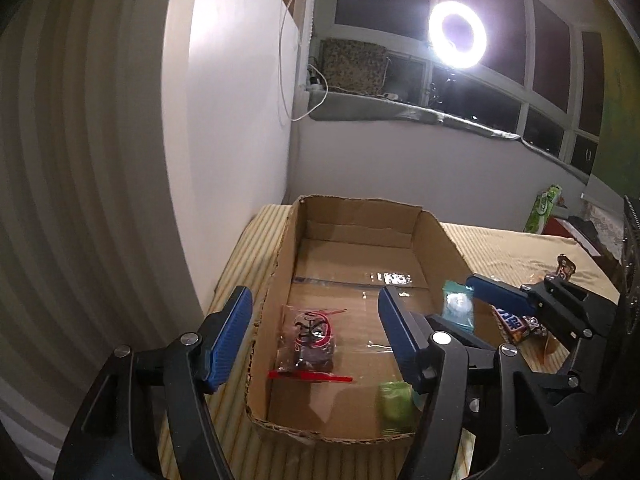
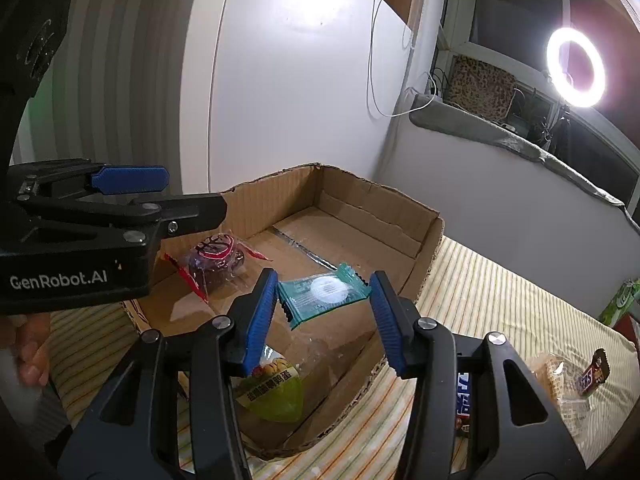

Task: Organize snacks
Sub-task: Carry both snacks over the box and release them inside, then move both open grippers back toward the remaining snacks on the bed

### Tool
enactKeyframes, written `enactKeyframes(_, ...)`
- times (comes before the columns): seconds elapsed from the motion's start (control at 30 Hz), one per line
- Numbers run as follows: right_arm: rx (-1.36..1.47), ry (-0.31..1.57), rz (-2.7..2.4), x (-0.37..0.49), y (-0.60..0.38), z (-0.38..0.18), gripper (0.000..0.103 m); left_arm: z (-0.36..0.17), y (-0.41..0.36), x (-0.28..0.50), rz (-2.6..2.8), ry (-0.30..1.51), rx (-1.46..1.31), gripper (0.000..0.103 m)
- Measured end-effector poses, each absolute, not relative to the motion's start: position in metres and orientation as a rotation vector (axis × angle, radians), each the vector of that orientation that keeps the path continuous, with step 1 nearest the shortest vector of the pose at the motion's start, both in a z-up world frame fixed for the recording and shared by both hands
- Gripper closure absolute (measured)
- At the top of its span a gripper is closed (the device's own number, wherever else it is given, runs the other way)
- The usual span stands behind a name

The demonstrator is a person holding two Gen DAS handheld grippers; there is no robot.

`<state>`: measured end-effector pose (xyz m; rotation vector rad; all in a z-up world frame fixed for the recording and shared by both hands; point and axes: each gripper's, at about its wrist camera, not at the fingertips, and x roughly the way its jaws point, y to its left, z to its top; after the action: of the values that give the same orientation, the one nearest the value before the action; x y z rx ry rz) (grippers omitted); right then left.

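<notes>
An open cardboard box (image 1: 434, 240) (image 2: 424, 232) lies on a striped cloth. In it are a dark snack in clear wrap with red edges (image 1: 310, 340) (image 2: 216, 258) and a green packet (image 1: 396, 402) (image 2: 276, 394) near the front wall, blurred in the left wrist view. My left gripper (image 1: 314, 334) (image 2: 196, 192) hovers open over the box's left side with nothing between its pads. My right gripper (image 2: 324, 300) holds a teal packet with a white round sweet (image 2: 326, 292) (image 1: 458, 306) above the box's right part; the packet spans from pad to pad.
Chocolate bars (image 2: 592, 376) (image 1: 512, 322) and a clear-wrapped snack (image 2: 560, 380) lie on the cloth right of the box. A green carton (image 1: 544, 208) stands at the far right. A wall runs close along the left. A ring light (image 1: 458, 34) glares by the window. A hand (image 2: 32, 352) grips the left tool.
</notes>
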<state>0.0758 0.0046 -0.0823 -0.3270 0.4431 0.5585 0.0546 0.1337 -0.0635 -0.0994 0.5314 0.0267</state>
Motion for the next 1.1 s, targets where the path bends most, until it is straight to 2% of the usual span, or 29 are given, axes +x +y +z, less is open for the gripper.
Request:
enactKeyframes(0.1,-0.330,0.444,0.557,0.076,0.006,-0.081,0.039,-0.064,0.134,0.056,0.023,0.535,-0.097,0.038)
enactKeyframes(0.13,-0.334,0.445,0.557,0.076,0.007,-0.081,0.031,-0.064,0.136,0.057,0.022,0.535,-0.099,0.038)
enactKeyframes(0.17,-0.337,0.437,0.556,0.074,0.007,-0.080,0.029,-0.064,0.137,0.056,0.021,0.535,-0.101,0.038)
enactKeyframes(0.73,-0.319,0.395,0.543,0.041,-0.008,-0.064,0.029,-0.053,0.136,0.044,0.030,0.514,-0.095,0.038)
enactKeyframes(1.1,-0.241,0.416,0.444,-0.005,-0.089,-0.075,0.029,-0.040,0.101,0.015,-0.017,0.499,-0.070,0.035)
